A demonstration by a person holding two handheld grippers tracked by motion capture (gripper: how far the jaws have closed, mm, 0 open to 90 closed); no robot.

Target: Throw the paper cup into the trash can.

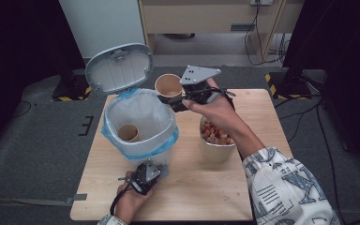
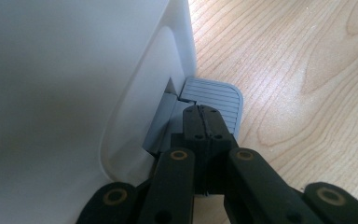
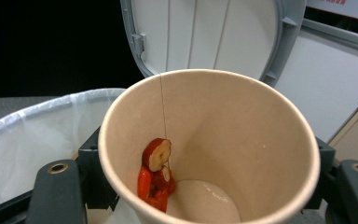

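Bright tabletop, dark surroundings, sharp focus

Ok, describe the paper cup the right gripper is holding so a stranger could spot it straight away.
Start at the white pedal bin with its grey lid up, on the wooden table. The right gripper holds a paper cup at the bin's far right rim. Unlike the cup inside the bin, it holds a few red dried fruit slices.
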